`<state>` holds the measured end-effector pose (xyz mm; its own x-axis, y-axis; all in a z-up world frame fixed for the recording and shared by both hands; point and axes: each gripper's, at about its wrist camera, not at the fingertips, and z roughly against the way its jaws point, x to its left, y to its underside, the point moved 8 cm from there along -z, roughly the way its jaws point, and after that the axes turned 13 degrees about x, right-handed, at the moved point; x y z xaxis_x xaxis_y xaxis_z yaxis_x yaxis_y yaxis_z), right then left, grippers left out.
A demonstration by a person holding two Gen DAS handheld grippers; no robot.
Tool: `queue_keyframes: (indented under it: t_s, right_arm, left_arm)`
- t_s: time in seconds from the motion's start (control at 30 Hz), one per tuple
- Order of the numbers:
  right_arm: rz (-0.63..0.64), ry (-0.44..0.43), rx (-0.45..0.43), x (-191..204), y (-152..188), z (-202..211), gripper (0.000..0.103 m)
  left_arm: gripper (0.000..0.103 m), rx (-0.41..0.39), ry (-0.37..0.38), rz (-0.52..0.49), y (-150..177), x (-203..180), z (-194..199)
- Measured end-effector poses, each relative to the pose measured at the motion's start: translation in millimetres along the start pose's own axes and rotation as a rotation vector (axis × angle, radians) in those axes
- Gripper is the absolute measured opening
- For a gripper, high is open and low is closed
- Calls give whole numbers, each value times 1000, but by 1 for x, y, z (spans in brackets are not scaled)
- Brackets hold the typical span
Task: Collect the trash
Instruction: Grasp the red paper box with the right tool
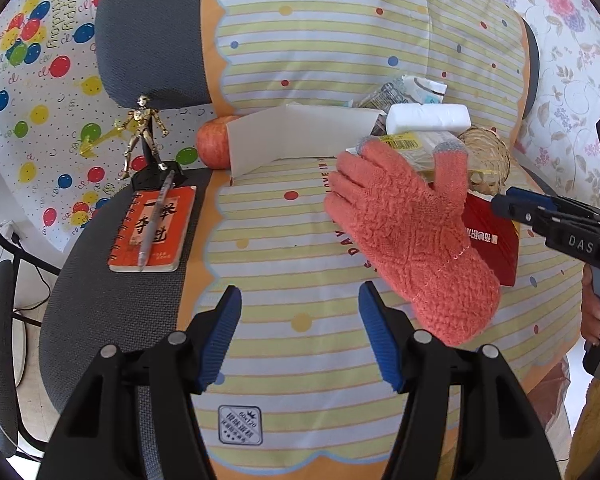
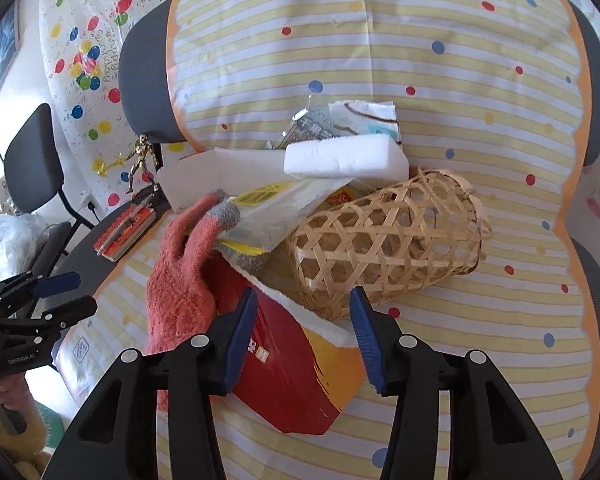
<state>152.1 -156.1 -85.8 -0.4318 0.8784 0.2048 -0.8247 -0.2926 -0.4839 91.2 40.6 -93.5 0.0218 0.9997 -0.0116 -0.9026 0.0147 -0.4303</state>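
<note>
Left wrist view: left gripper (image 1: 300,332) jaws apart, nothing between them, over the striped cloth (image 1: 300,248) draped on a grey chair (image 1: 148,40). Ahead lies an orange knit glove (image 1: 412,240), its fingers resting on a clear wrapper with yellow print (image 1: 412,148). Trash pile behind the glove: white foam block (image 1: 428,119), folded white cardboard (image 1: 300,136), crumpled packets (image 1: 408,92), red box (image 1: 492,240) partly under the glove. Wicker basket (image 1: 486,156) lies at the pile's right end. Apple (image 1: 214,142) sits behind the cardboard's left end. On the chair's bare left part: spiral notebook (image 1: 152,232) with a pen (image 1: 154,224) on top, gold figurine (image 1: 142,136) just behind. Right gripper (image 1: 516,206) enters from the right edge, near the red box.

Right wrist view: right gripper (image 2: 302,340) jaws apart, gripping nothing, poised above the red box (image 2: 292,376). Glove (image 2: 184,276) overlaps the box's left side. Basket (image 2: 388,240) lies on its side just right, touching the pile. Foam block (image 2: 344,158) sits on top of the wrapper (image 2: 276,216) and cardboard (image 2: 220,176).
</note>
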Motion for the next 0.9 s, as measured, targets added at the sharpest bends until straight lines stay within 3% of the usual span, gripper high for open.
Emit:
queue_keyframes:
  t_s: [0.37,0.43,0.5,0.77,0.8,0.83,0.9]
  right_arm:
    - [120,-113,102,45,61,6,48]
    - [133,-129,97,52,65,7,32]
    - [119,-185,104,57,64,3,24]
    - [88,-305,129,71,44,-26,28]
    - [90,-306,127,74,43,-26,23]
    - [101,-321,121,79,43,-23,8]
    - [118,-334,78,88,40,-10,5]
  left_arm:
    - [59,31,-31,-15,5,-13,-10]
    - [59,28,-43,-12,5,-12,-9]
    - [59,33,-46,-12,5,-12,-10]
    - [59,62,-65,9,11,-2,-18]
    - [59,60,-69,16,12,2,-17]
    - [59,56,-75,22,12,5,-15]
    - [59,43,-89,44,12,15,-9]
